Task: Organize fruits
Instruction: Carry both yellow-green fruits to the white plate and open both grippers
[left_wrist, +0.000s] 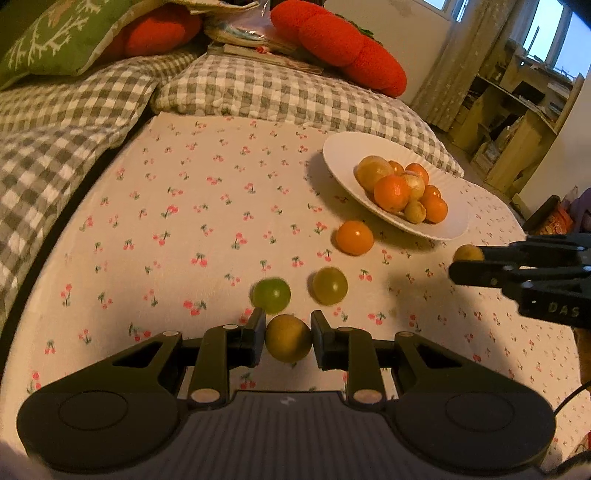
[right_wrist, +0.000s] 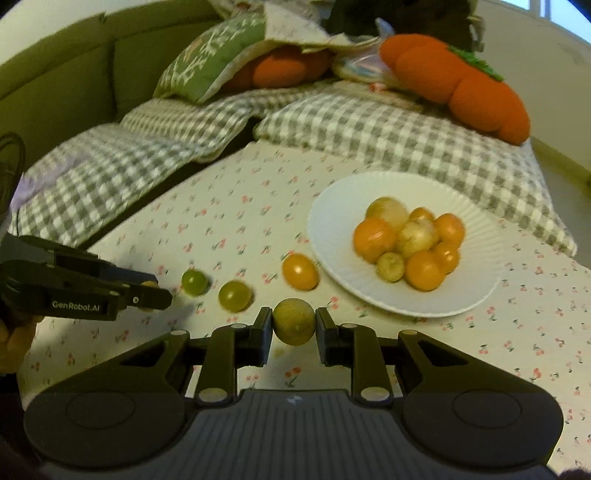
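Note:
My left gripper (left_wrist: 288, 334) is shut on a round brownish-green fruit (left_wrist: 288, 343), held just above the cherry-print cloth. My right gripper (right_wrist: 294, 326) is shut on a similar brownish fruit (right_wrist: 294, 320), near the front rim of the white plate (right_wrist: 332, 206). The plate (left_wrist: 343, 151) holds a heap of orange and yellowish fruits (right_wrist: 410, 240). On the cloth lie two green fruits (left_wrist: 271, 295) (left_wrist: 330, 285) and an orange one (left_wrist: 354, 237) in a row. Each gripper also shows in the other's view: the right gripper (left_wrist: 461, 263) and the left gripper (right_wrist: 159, 290).
Grey checked cushions (left_wrist: 258, 88) border the cloth at the back and left. Behind them lie a green pillow (left_wrist: 62, 40) and orange plush cushions (left_wrist: 343, 48). Wooden shelves (left_wrist: 517, 122) stand at the far right. A hand (right_wrist: 14, 343) grips the left tool.

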